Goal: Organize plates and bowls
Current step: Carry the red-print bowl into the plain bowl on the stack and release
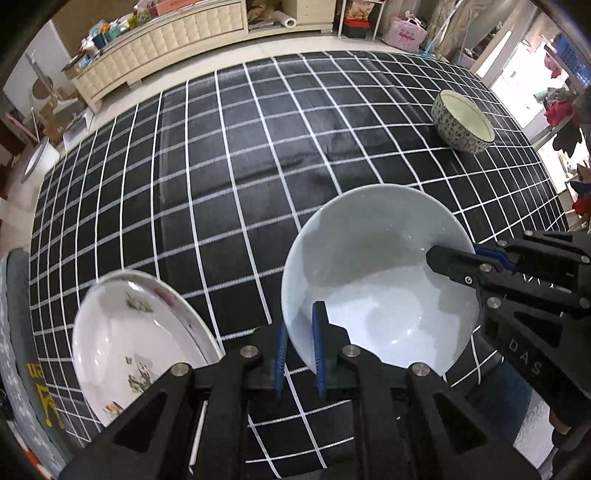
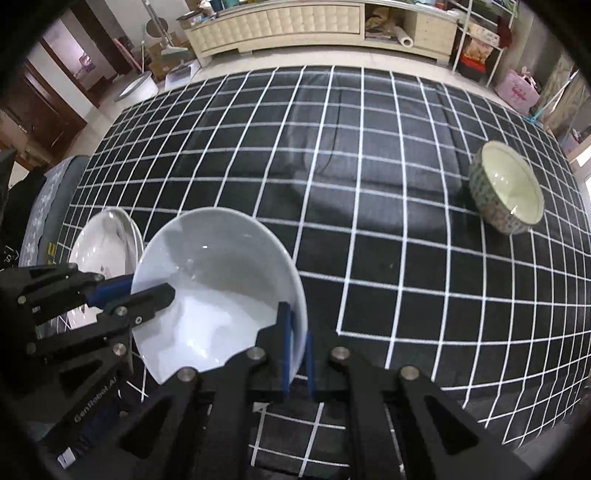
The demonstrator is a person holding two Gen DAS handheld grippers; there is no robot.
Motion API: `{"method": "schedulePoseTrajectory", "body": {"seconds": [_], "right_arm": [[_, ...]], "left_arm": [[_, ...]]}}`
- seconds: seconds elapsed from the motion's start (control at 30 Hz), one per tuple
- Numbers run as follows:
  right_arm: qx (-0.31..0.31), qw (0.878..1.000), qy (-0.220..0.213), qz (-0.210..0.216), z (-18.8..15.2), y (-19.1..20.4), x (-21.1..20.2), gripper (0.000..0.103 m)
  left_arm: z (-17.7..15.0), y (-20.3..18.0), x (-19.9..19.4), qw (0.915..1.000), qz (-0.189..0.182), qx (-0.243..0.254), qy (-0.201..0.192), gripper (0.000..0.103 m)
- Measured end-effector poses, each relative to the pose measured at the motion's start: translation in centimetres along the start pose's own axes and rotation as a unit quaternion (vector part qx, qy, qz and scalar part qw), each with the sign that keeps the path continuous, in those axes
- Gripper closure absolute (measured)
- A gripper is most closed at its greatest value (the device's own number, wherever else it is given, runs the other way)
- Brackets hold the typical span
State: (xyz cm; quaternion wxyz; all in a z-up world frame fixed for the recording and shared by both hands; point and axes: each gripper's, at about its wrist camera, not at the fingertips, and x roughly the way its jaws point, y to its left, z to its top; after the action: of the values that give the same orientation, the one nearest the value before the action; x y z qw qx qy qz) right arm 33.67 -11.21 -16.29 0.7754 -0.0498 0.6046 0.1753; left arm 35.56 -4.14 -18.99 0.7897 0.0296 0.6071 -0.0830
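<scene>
A plain white bowl (image 1: 373, 280) hangs just above the black grid tablecloth (image 1: 240, 177), tilted, held by both grippers at opposite sides of its rim. My left gripper (image 1: 300, 326) is shut on the near-left rim, one blue pad inside and one outside. My right gripper (image 1: 456, 260) is shut on the right rim. The right wrist view shows the same white bowl (image 2: 214, 280), with the right gripper (image 2: 297, 328) on its near rim and the left gripper (image 2: 147, 293) on its left rim. A floral plate (image 1: 136, 343) lies left of the bowl. A patterned bowl (image 1: 461, 122) stands far right.
The floral plate (image 2: 107, 247) sits near the table's left edge, and the patterned bowl (image 2: 506, 188) near the right edge. A grey cushioned seat (image 1: 16, 325) is beside the table on the left. A cream cabinet (image 1: 166, 48) and a pink bag (image 1: 404, 31) stand beyond the far edge.
</scene>
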Motion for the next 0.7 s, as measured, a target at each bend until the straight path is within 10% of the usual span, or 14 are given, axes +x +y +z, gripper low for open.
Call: {"method": "schedulePoseTrajectory", "body": {"seconds": [0.7], "right_arm": [[-0.030, 0.999, 0.002, -0.039, -0.3, 1.7, 1.6, 0.093]], "left_arm": [[-2.0, 1.2, 1.0, 0.9994, -0.028, -0.008, 0.020, 0.090]]}}
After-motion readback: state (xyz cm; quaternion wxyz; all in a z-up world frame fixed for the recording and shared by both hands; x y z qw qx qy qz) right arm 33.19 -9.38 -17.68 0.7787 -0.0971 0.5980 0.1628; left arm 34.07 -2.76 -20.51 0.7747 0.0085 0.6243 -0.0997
